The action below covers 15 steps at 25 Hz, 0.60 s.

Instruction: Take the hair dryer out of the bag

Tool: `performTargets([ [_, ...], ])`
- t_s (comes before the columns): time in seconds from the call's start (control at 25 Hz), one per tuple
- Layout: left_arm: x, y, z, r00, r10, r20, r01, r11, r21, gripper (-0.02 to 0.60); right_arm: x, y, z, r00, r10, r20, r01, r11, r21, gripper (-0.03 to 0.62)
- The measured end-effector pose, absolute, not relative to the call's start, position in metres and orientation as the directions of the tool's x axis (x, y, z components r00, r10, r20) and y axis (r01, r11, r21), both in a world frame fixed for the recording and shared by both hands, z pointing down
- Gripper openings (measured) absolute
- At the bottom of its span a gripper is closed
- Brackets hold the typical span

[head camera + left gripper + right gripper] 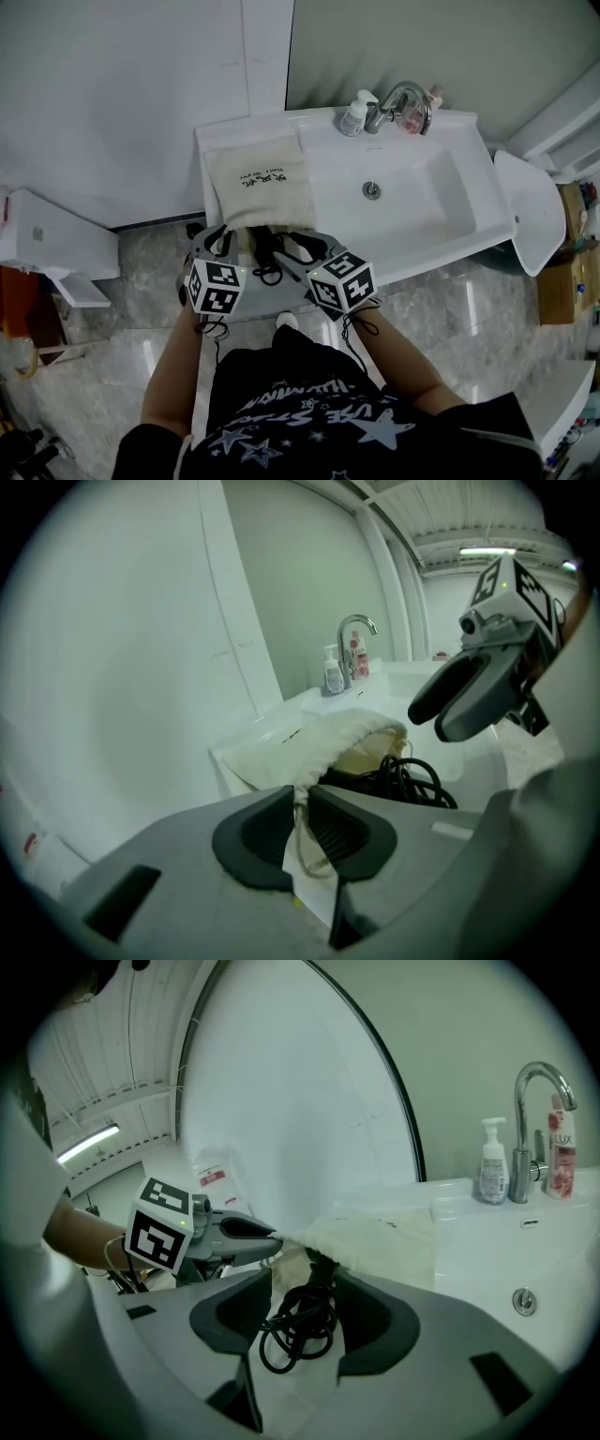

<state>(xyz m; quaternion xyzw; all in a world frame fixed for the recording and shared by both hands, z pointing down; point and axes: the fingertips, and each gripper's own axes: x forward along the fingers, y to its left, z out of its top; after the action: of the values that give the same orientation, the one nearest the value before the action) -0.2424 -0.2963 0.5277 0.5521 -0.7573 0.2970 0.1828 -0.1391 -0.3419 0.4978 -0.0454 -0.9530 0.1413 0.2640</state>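
A cream drawstring bag (255, 183) lies flat on the white counter (214, 141) left of the sink, its mouth toward me. My left gripper (225, 242) is at the mouth's left side. In the left gripper view its pads (272, 825) are shut on the bag's gathered rim (302, 789). A black coiled cord (298, 1324) spills from the bag's mouth (323, 1241) and lies between the jaws of my right gripper (305, 1330), which stand open around it. The hair dryer's body is hidden inside the bag. The left gripper (267, 1235) shows in the right gripper view at the rim.
The sink basin (412, 202) lies right of the bag, with a chrome faucet (398, 98), a white pump bottle (354, 114) and a pink bottle (412, 117) behind it. A white toilet lid (530, 211) stands further right. A wall rises just behind the counter.
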Motion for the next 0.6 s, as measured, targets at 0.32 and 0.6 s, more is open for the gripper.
performTargets([
  [0.32,-0.247,-0.297,0.527,-0.328,-0.736,0.592,-0.945,0.262,-0.197,0.06,-0.18,-0.34,0.526,-0.754,0.2,0.626,-0.025,0.943,-0.331,0.232],
  [0.6,-0.252,-0.3,0.528,-0.329,-0.748,0.576,-0.942,0.301,-0.147,0.06,-0.217,-0.342,0.55,-0.644,0.16,0.748,-0.064,0.963,-0.261,0.251],
])
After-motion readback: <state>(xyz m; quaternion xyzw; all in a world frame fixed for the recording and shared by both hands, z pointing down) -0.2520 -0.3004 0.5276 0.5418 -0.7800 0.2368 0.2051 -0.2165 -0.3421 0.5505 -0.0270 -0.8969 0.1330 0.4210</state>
